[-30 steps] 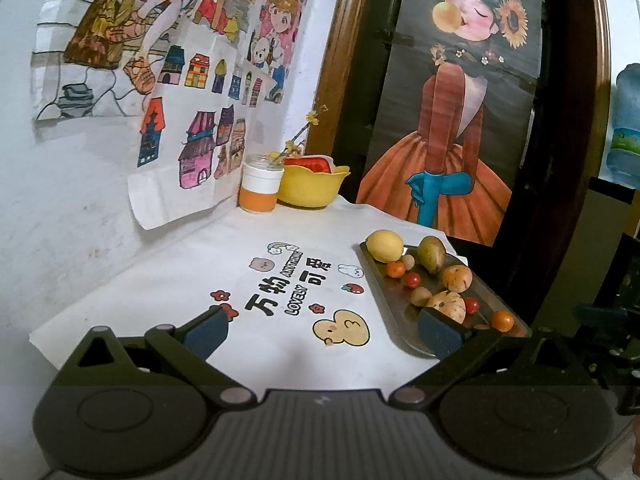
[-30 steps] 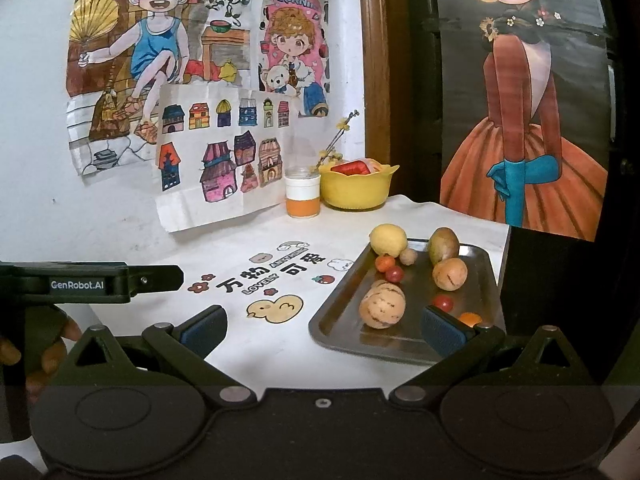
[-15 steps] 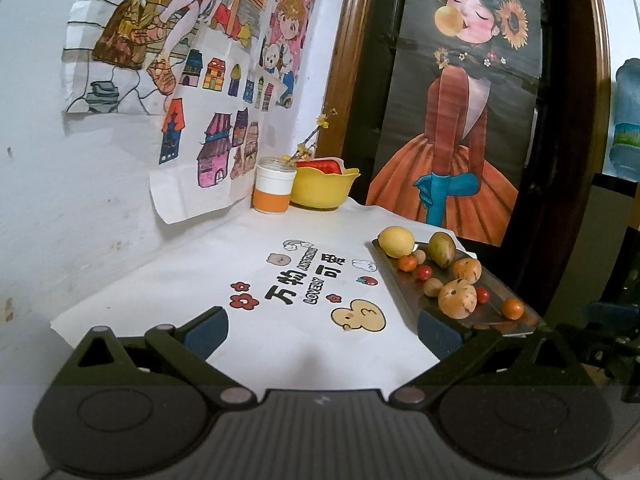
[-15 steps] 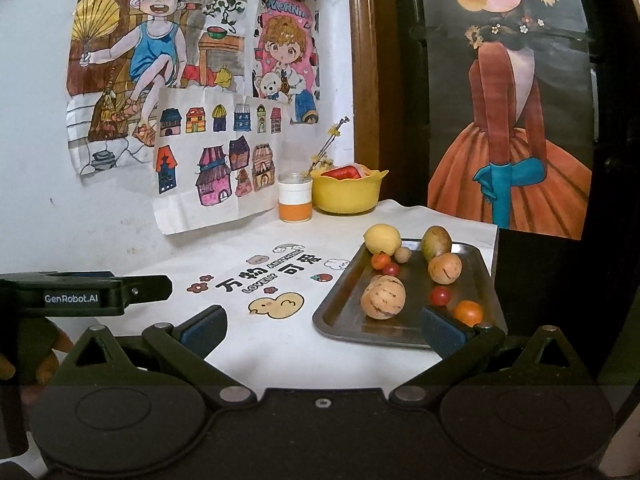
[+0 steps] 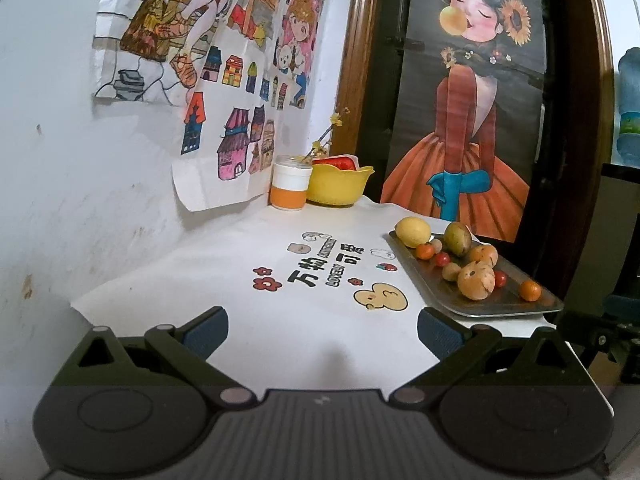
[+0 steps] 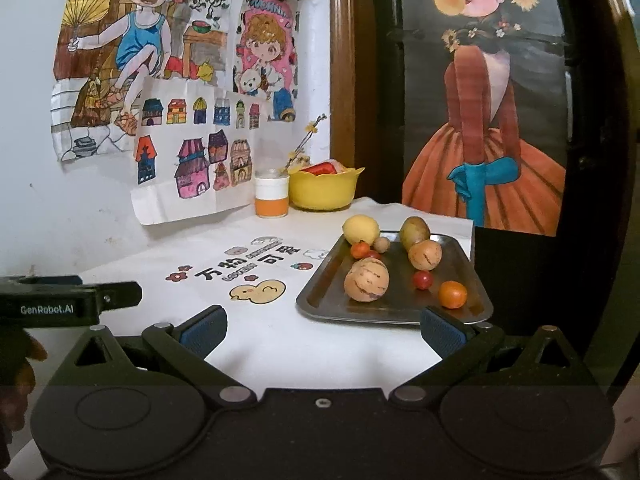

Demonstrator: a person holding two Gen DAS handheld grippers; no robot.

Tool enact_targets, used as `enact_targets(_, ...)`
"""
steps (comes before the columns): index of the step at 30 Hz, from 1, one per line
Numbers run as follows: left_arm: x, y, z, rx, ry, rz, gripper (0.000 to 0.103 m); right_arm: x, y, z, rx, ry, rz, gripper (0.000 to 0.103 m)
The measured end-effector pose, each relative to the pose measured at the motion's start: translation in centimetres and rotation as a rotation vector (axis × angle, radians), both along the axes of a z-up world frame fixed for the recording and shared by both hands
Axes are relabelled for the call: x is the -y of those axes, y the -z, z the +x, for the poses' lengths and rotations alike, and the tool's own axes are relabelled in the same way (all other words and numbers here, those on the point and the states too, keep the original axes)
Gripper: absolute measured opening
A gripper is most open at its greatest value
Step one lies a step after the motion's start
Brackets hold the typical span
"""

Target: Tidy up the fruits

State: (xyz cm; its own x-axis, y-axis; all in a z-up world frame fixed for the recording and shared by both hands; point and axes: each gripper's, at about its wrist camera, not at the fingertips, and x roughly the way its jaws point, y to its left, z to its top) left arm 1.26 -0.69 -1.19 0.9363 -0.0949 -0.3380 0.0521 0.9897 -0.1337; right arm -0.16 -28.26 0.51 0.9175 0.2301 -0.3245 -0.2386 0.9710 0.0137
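Fruits lie on a metal tray [image 6: 460, 256] at the right side of a white table [image 6: 280, 340], whose cloth carries a printed duck and lettering. Largest is a speckled tan melon [image 6: 366, 279], then a lemon [image 6: 361, 229] on the tray's far left corner, a green mango [image 6: 415, 231], a small orange [image 6: 452, 294] and cherry tomatoes [image 6: 423, 279]. A yellow bowl [image 6: 323, 190] and a cup [image 6: 272, 197] stand by the wall. The right gripper [image 6: 322, 328] and left gripper [image 5: 322, 330] both gape wide, holding nothing, near the table's front edge.
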Motion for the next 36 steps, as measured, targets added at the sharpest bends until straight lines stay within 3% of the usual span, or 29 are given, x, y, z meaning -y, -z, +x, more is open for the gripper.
enact_targets(9, 0.3, 0.7, -0.4, 0.001, 0.006, 0.009, 0.103, -0.9, 0.6, -1.2, 0.046, 0.043, 0.003, 0.102)
enact_targets(36, 0.0, 0.8, -0.4, -0.004, 0.010, -0.002, 0.103, -1.0, 0.8, -1.6, 0.033, 0.047, 0.014, 0.102)
